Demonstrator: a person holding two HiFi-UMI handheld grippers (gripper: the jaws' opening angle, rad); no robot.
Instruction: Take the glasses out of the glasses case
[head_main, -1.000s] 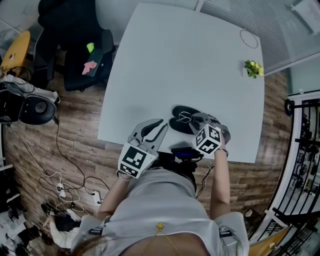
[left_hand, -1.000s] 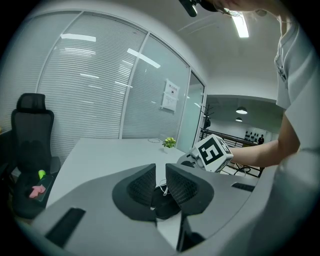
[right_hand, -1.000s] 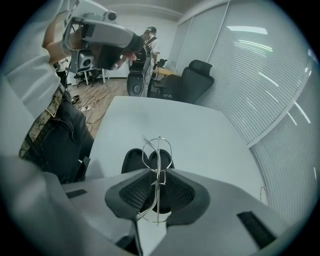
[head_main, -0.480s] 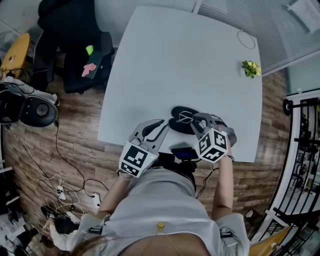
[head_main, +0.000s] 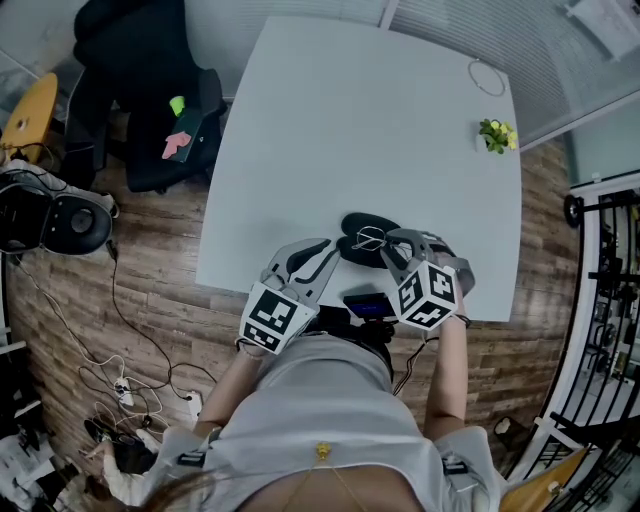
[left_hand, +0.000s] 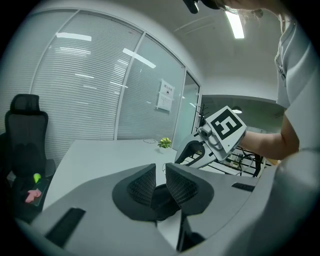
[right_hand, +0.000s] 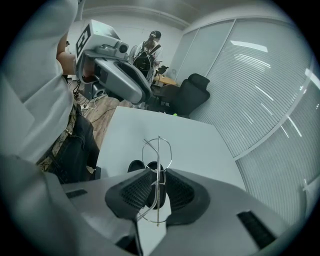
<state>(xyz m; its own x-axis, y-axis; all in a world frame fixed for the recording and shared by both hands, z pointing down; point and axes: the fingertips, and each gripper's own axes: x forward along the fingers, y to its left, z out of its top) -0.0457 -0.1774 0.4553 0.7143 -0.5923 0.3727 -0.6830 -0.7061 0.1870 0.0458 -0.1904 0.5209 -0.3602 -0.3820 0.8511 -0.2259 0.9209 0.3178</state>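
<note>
The right tongs (right_hand: 159, 176) are clenching on the wire-framed glasses (right_hand: 159, 150), roughly half open, holding them just above the black case (head_main: 355, 226) by the counter's (head_main: 380, 130) near edge. The left tongs (left_hand: 160, 171) are pinching the case's end, nearly closed.

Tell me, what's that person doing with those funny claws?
A person works at a white table with a gripper in each hand. The right gripper has the wire glasses pinched between its jaws and holds them above the open black case. The left gripper seems to pinch the case's edge to steady it. So the glasses are out of the case, but not yet put down.
</note>
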